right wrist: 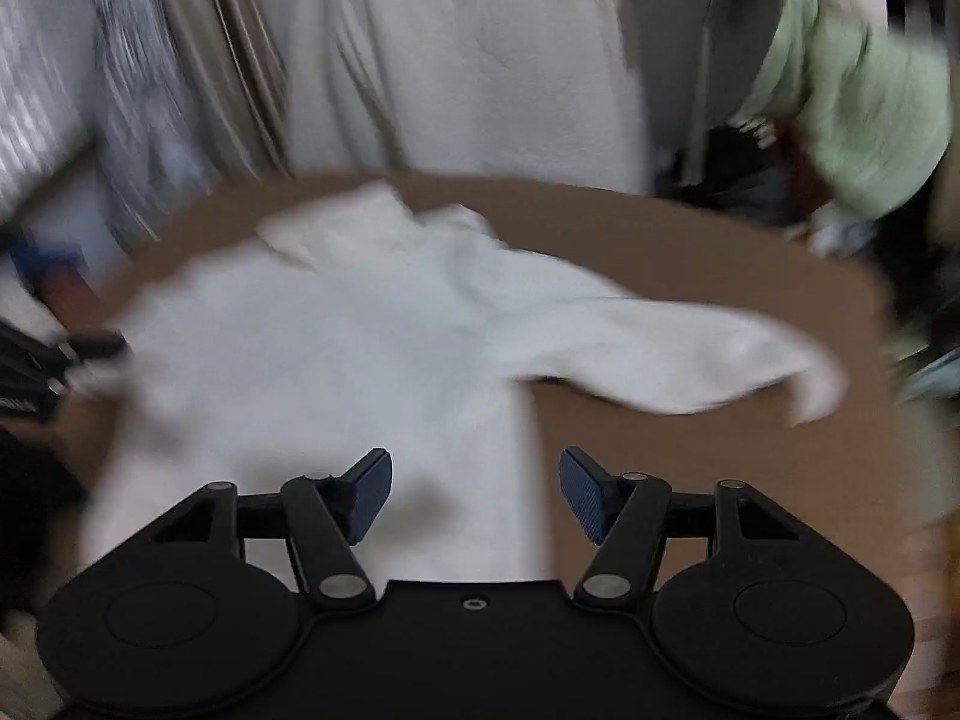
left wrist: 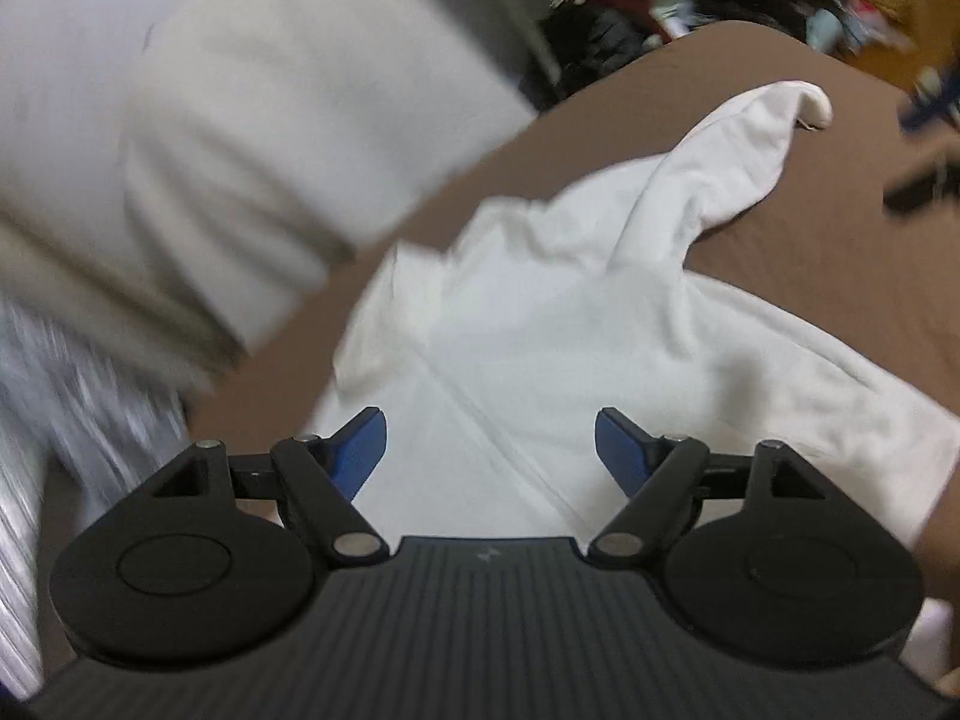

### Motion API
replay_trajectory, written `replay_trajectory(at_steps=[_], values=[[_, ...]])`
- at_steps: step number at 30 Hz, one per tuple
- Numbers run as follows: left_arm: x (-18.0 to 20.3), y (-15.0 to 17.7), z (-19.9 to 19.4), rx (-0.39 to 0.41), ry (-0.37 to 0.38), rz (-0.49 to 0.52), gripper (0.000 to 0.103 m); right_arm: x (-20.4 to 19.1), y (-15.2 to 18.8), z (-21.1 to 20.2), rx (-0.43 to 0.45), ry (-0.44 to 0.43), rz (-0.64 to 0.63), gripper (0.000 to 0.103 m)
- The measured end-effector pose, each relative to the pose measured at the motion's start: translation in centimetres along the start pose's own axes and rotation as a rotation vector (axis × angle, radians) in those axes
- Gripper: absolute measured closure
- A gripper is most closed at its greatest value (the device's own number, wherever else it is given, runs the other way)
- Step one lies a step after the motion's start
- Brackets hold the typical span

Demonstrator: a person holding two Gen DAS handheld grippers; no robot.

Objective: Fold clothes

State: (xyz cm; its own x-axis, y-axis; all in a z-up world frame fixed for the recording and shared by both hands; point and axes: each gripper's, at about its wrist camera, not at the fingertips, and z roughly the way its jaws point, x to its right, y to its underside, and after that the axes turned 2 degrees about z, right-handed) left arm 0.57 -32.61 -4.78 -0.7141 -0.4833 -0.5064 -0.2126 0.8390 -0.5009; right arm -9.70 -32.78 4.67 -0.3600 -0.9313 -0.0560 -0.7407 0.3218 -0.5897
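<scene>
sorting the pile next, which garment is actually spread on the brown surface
The white garment, lying on the brown surface with one sleeve stretched out. The pale green one sits in the clutter behind.

Bare brown table (right wrist: 690,450) right of white garment (right wrist: 336,360); hanging cloth (right wrist: 456,60) blocks far edge.

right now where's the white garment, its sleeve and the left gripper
white garment (left wrist: 540,360): left wrist view, on the flat body panel.
sleeve (right wrist: 660,348): right wrist view, mid-length of the arm lying out over the brown surface.
left gripper (left wrist: 491,450): left wrist view, midway between its open blue fingertips.
</scene>
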Motion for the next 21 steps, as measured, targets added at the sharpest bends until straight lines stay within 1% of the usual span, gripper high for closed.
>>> replay_trajectory(at_steps=[1,2,3,4,5,7,8,9,10,11,13,15,16,17,18,20,21], values=[[0.2,-0.7,0.5,0.012,0.01,-0.006,0.023,0.4,-0.7,-0.6,-0.003,0.011,-0.029,0.035],[0.1,-1.3,1.3,0.012,0.035,-0.04,0.018,1.1,-1.2,-0.9,0.013,-0.014,-0.044,0.031],[0.1,-1.8,2.1,0.012,0.059,-0.075,0.017,1.8,-1.6,-1.0,0.023,-0.038,-0.053,0.027],[0.0,-2.1,3.3,-0.009,0.067,-0.088,0.017,2.8,-2.0,-0.3,0.017,-0.053,-0.045,0.018],[0.1,-2.3,4.8,-0.044,0.064,-0.086,0.017,3.8,-2.4,0.8,-0.007,-0.042,-0.018,0.016],[0.1,-2.7,7.8,-0.115,0.057,-0.082,0.017,5.7,-3.4,4.4,-0.108,0.03,0.056,0.016],[0.1,-3.0,9.2,-0.13,0.048,-0.086,0.017,6.9,-3.8,6.4,-0.155,0.062,0.102,0.016],[0.1,-3.3,10.3,-0.129,0.035,-0.092,0.017,8.3,-4.2,8.2,-0.174,0.068,0.149,0.016],[-0.1,-3.5,11.6,-0.131,0.032,-0.115,0.017,9.7,-4.3,9.7,-0.172,0.056,0.196,0.016],[-0.3,-3.8,13.0,-0.136,0.046,-0.162,0.017,11.5,-4.2,11.0,-0.16,0.034,0.266,0.016],[-0.7,-3.8,15.5,-0.148,0.106,-0.278,0.017,15.4,-2.8,13.3,-0.115,-0.022,0.461,0.016],[-1.0,-3.3,17.7,-0.161,0.197,-0.402,0.017,19.0,-0.2,15.4,-0.117,-0.057,0.663,0.016],[-1.2,-2.8,18.8,-0.166,0.253,-0.461,0.017,20.4,1.1,16.3,-0.11,-0.085,0.739,0.016],[-1.3,-2.3,19.9,-0.171,0.308,-0.52,0.017,21.2,2.2,16.9,-0.087,-0.117,0.783,0.016],[-1.4,-1.8,21.0,-0.167,0.347,-0.566,0.017,22.1,3.0,17.4,-0.064,-0.141,0.818,0.016],[-1.6,-0.9,23.0,-0.146,0.398,-0.639,0.017,23.3,3.8,17.9,-0.016,-0.165,0.846,0.016],[-1.7,-0.7,23.9,-0.13,0.406,-0.661,0.017,23.6,3.8,17.9,0.008,-0.164,0.836,0.016]])
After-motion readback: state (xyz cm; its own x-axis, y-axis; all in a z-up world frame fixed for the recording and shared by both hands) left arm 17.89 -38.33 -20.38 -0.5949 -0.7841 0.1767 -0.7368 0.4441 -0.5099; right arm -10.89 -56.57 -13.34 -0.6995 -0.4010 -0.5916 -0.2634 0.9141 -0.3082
